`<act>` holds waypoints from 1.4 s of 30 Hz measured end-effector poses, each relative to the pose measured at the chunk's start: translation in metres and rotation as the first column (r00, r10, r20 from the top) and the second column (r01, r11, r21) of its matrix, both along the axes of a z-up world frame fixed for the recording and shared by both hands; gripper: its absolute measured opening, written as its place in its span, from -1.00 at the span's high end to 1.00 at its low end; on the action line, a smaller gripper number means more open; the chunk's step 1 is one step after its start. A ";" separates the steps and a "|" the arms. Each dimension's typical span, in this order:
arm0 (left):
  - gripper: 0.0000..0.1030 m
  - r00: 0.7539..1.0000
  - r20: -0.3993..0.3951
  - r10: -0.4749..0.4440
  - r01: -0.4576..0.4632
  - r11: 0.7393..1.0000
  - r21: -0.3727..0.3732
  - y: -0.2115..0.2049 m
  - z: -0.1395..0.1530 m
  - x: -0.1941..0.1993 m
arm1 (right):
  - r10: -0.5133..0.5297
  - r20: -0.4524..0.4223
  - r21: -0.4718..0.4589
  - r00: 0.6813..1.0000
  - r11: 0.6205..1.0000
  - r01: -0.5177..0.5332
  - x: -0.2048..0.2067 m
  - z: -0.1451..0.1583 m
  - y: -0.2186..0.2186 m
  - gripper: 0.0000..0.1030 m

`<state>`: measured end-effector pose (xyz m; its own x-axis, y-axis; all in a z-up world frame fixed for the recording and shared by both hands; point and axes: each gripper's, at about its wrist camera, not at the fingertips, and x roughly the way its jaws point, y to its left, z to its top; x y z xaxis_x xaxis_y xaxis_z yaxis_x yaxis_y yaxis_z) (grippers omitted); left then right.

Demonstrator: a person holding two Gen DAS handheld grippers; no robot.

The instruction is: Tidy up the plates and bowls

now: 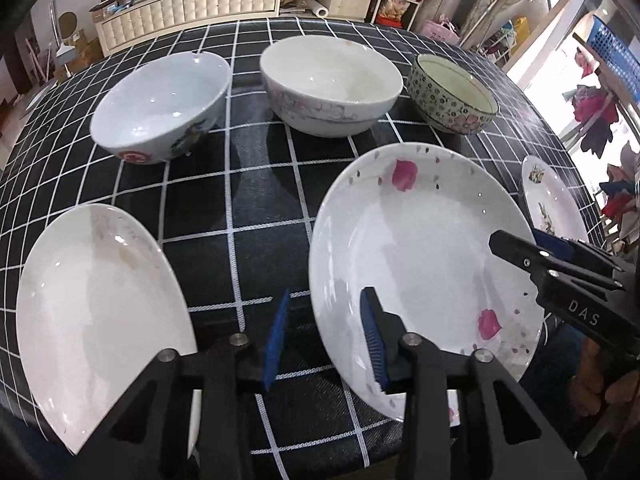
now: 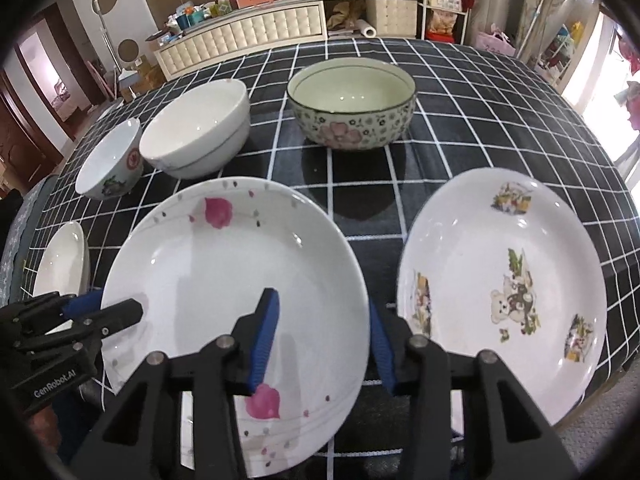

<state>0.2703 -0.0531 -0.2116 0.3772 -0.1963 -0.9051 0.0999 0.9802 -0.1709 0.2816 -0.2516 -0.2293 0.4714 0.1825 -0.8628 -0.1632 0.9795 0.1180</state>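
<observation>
A white plate with pink petals (image 1: 420, 248) (image 2: 224, 272) lies near the table's front edge. My left gripper (image 1: 326, 342) (image 2: 118, 304) straddles its left rim, one pad over the dish and one outside, with cloth showing between the outer pad and the rim. My right gripper (image 2: 324, 346) (image 1: 516, 238) straddles the right rim the same way. Both stand open. A plain white plate (image 1: 92, 300) lies to the left, a bear-print plate (image 2: 512, 280) to the right. Behind stand a red-marked bowl (image 1: 160, 104), a white bowl (image 1: 332, 80) and a flowered bowl (image 2: 352, 108).
The table carries a black cloth with a white grid (image 1: 248, 200). Its front edge runs just below the plates. Bare cloth lies between the plates and the row of bowls. A cream sideboard (image 2: 248, 36) and shelves stand beyond the table's far side.
</observation>
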 end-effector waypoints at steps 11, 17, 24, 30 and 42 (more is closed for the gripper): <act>0.59 1.000 -0.012 -0.024 0.024 1.000 -0.001 -0.011 -0.010 -0.001 | -0.011 -0.030 0.060 1.000 0.998 0.013 -0.006 0.001 -0.013 0.25; 0.61 1.000 -0.006 -0.030 0.030 0.999 -0.014 -0.009 -0.011 -0.002 | -0.025 -0.034 -0.011 0.999 1.000 0.025 -0.005 0.000 -0.002 0.25; 0.68 1.000 -0.006 -0.015 0.015 0.999 -0.032 -0.003 -0.010 -0.005 | -0.062 -0.045 -0.059 0.997 0.997 0.059 -0.016 -0.008 0.003 0.26; 0.68 1.000 0.006 -0.020 0.020 1.000 -0.019 -0.004 -0.008 -0.012 | -0.076 -0.042 -0.063 0.996 0.995 0.074 -0.024 -0.011 0.004 0.34; 0.70 0.999 0.027 -0.023 0.022 0.999 0.044 -0.008 -0.001 -0.019 | -0.081 0.033 -0.086 0.996 0.993 0.083 -0.029 0.007 0.012 0.45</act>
<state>0.2512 -0.0616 -0.2122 0.3981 -0.1653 -0.9023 0.1259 0.9842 -0.1248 0.2525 -0.2401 -0.2226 0.5072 0.0673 -0.8592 -0.0841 0.9961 0.0284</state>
